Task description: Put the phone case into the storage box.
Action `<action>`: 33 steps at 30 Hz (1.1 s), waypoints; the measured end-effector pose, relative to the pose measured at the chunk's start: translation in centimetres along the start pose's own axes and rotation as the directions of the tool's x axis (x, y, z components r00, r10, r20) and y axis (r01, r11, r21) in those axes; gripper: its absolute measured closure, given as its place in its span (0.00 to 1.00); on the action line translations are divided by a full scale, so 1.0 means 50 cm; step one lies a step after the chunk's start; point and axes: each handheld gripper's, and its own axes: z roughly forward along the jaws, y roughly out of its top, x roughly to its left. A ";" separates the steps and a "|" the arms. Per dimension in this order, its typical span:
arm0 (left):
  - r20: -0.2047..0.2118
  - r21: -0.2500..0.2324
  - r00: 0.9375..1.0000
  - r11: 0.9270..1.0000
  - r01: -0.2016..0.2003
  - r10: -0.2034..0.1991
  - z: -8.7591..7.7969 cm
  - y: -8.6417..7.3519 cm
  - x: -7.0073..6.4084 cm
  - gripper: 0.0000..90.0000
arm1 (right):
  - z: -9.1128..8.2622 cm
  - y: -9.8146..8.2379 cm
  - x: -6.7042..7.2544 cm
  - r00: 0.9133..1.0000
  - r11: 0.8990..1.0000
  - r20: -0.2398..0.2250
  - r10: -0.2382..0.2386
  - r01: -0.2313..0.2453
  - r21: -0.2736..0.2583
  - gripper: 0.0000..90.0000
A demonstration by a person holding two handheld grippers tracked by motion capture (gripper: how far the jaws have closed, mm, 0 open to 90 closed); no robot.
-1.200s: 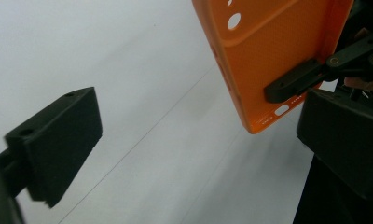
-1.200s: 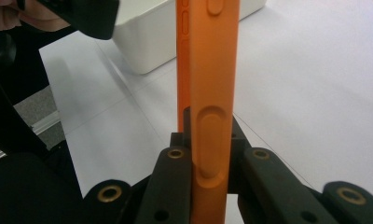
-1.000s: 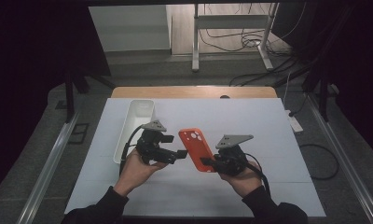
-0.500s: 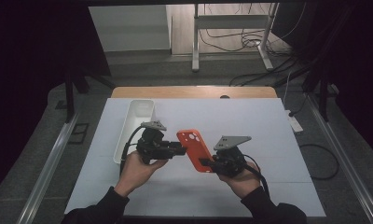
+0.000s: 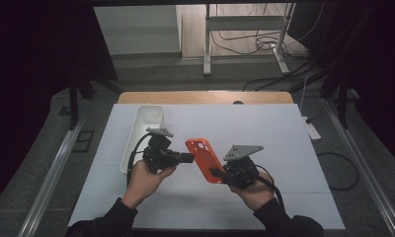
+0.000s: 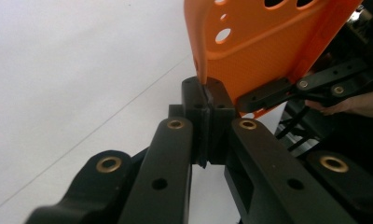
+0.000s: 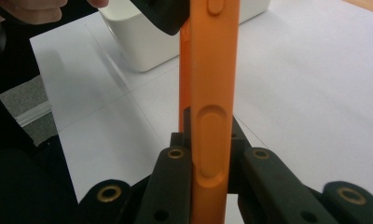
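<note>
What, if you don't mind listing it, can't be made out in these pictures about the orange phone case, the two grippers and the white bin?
- Inside of the white bin: high view, its walls hide the bottom.
- Top of the orange phone case: left gripper view, cut off by the upper edge.
- Right gripper pads: right gripper view, the case's side covers them.
- Left gripper pad contact: high view, too small to judge.

1. An orange phone case (image 5: 204, 159) is held tilted above the white table (image 5: 284, 143) at frame centre.
2. The left gripper (image 5: 188, 158) has just closed on the phone case's left edge.
3. The right gripper (image 5: 216, 174) clamps its lower end.
4. A white bin (image 5: 142, 129) sits left of centre.
</note>
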 end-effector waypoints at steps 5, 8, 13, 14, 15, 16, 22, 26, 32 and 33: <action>0.025 -0.008 0.999 1.000 0.027 -0.027 -0.002 0.000 0.002 0.99 | 0.000 -0.001 -0.002 1.000 1.000 -0.002 0.000 0.000 -0.002 0.93; 0.042 -0.022 0.998 0.999 0.049 -0.048 -0.002 -0.001 0.004 0.99 | 0.004 -0.003 -0.004 1.000 1.000 -0.001 0.001 -0.001 0.004 0.93; 0.041 -0.027 0.996 0.997 0.078 -0.077 0.001 0.000 0.003 0.99 | 0.008 -0.004 -0.003 1.000 1.000 -0.002 0.011 -0.011 0.002 0.88; 0.038 -0.029 0.996 0.996 0.084 -0.083 0.003 0.000 0.001 0.99 | 0.009 -0.004 -0.003 1.000 1.000 0.002 0.010 -0.010 0.002 0.87; 0.038 -0.027 0.996 0.996 0.085 -0.084 0.004 0.000 0.001 0.99 | 0.009 -0.004 -0.003 1.000 1.000 0.005 0.013 -0.013 0.001 0.85; 0.034 -0.026 0.996 0.996 0.086 -0.085 0.004 0.000 0.000 0.99 | 0.009 -0.004 -0.003 1.000 1.000 0.007 0.015 -0.015 -0.001 0.83; 0.023 -0.024 0.996 0.996 0.091 -0.090 0.008 0.000 -0.003 0.99 | 0.013 -0.004 -0.001 1.000 1.000 0.013 0.007 -0.007 0.001 0.70; 0.008 -0.020 0.996 0.996 0.087 -0.087 0.011 0.000 -0.008 0.99 | 0.020 -0.003 0.002 1.000 1.000 0.015 0.002 -0.002 0.011 0.56; -0.005 -0.018 0.996 0.996 0.083 -0.083 0.013 0.001 -0.010 0.99 | 0.025 -0.001 0.002 1.000 1.000 0.011 0.001 -0.001 0.009 0.44; -0.008 -0.017 0.996 0.996 0.084 -0.084 0.013 0.001 -0.009 0.99 | 0.024 -0.001 0.001 1.000 1.000 0.009 0.002 -0.002 0.008 0.42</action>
